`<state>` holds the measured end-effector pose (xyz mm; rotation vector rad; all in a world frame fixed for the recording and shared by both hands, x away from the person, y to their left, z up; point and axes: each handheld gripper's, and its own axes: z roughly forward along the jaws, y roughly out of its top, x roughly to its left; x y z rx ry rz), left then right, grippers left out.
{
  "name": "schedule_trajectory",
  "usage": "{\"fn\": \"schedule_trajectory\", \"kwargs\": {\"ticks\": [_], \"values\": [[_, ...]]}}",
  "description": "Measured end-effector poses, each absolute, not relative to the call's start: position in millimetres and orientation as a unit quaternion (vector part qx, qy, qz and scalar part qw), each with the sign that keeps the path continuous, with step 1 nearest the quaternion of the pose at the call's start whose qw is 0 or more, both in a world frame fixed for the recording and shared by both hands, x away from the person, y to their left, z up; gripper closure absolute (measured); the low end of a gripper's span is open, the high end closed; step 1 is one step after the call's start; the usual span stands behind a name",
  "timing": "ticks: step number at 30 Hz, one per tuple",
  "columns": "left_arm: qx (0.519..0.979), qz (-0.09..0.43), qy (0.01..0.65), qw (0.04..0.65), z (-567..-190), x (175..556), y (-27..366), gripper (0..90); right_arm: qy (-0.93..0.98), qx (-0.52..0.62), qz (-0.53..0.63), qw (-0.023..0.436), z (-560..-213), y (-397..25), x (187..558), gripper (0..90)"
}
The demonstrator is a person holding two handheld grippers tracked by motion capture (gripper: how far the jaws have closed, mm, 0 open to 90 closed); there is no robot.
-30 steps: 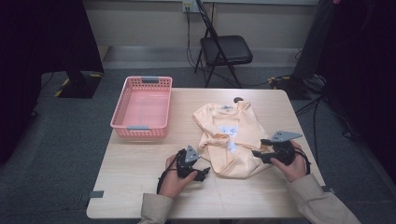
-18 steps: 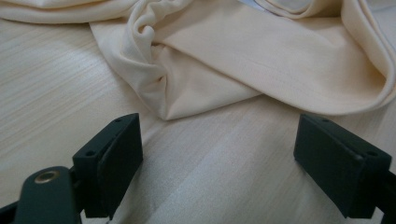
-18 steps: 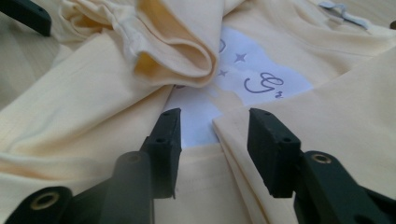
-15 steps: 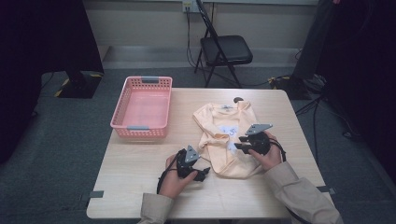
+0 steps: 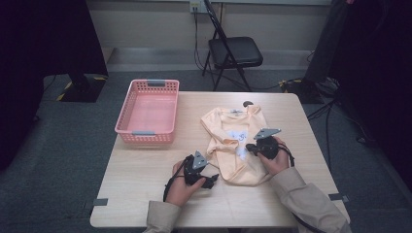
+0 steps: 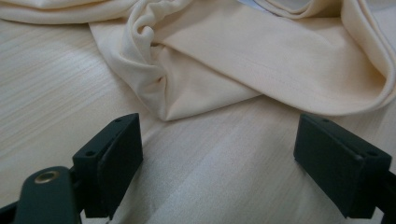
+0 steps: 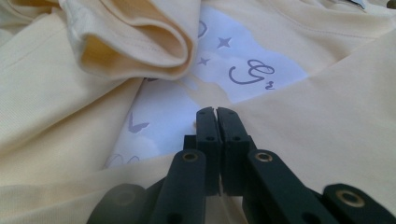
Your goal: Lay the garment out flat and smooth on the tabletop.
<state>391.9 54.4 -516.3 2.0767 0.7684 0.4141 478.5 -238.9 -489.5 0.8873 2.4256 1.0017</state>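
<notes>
Pink basket (image 5: 147, 112) at the desk's (image 5: 141, 179) left. Left gripper (image 5: 210, 180), fingers wide apart, rests on bare desk just beside the shirt's hem. Cream shirt (image 5: 233, 145) lies crumpled at centre-right. Right gripper (image 5: 248, 147), fingers pressed together, sits over its printed patch (image 7: 243, 60); whether fabric is pinched cannot be told.

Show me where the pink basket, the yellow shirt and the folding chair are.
pink basket (image 5: 147, 137), high view, near rim.
yellow shirt (image 5: 245, 172), high view, lower hem area.
folding chair (image 5: 235, 51), high view, black seat.

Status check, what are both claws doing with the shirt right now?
Left claw open, on bare table just short of the shirt hem. Right claw shut, over the shirt's print; grip on cloth unclear. Basket apart, nothing blocking.
</notes>
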Motion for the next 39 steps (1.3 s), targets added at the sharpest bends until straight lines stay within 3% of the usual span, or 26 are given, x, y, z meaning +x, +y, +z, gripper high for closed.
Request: {"fn": "schedule_trajectory", "kwargs": {"ticks": [9,24,39], "values": [[0.832,0.167,0.308,0.430,-516,392,54,15.0,0.834,0.335,0.401,0.176,-468,-263,479,89.3],[0.833,0.167,0.307,0.429,-516,392,54,15.0,0.783,0.382,0.450,0.198,-423,-335,481,89.5],[0.832,0.167,0.307,0.430,-516,392,54,15.0,0.760,0.414,0.450,0.219,-413,-387,479,89.5]]}}
